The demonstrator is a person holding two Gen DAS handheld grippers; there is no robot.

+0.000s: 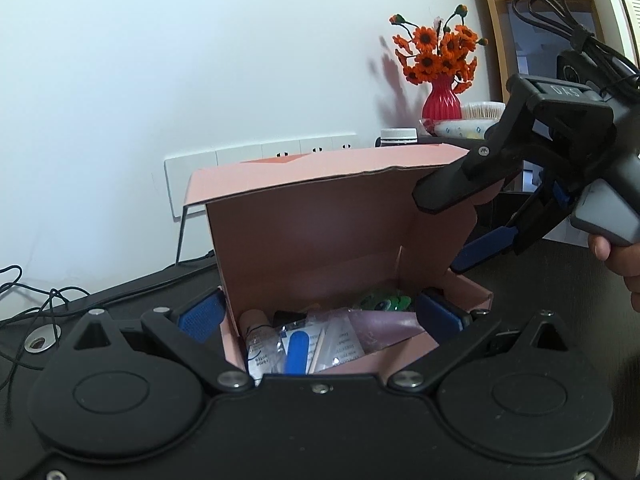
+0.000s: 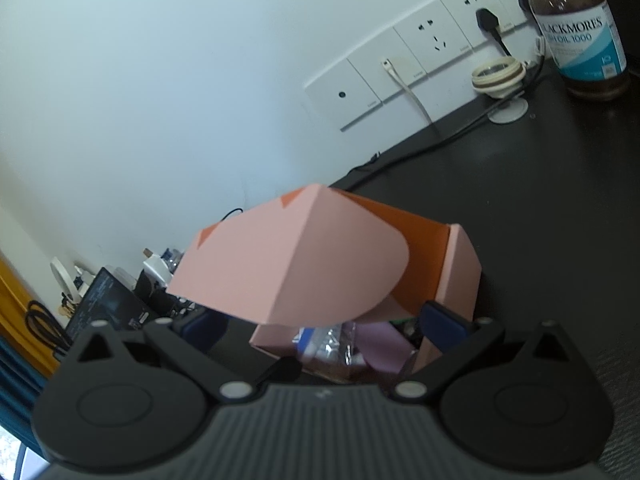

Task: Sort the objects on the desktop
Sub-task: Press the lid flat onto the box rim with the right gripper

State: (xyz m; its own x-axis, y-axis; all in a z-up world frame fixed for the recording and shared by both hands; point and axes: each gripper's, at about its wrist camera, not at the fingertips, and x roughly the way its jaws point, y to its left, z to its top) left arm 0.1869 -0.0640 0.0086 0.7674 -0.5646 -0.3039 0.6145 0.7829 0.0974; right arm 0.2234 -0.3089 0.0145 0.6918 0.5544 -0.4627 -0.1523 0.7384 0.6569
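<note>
Straddling the pink box (image 1: 320, 240) on the black desk (image 2: 540, 200), our left gripper (image 1: 320, 316) spreads wide; right gripper (image 2: 324, 320) spread too, at the raised lid (image 2: 288, 264). Packets (image 1: 320, 344) lie inside.

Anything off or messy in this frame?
Nothing damaged or spilled. The pink box stands open, lid half raised, with packets piled loosely inside. Both the left gripper and the right gripper have open jaws.
</note>
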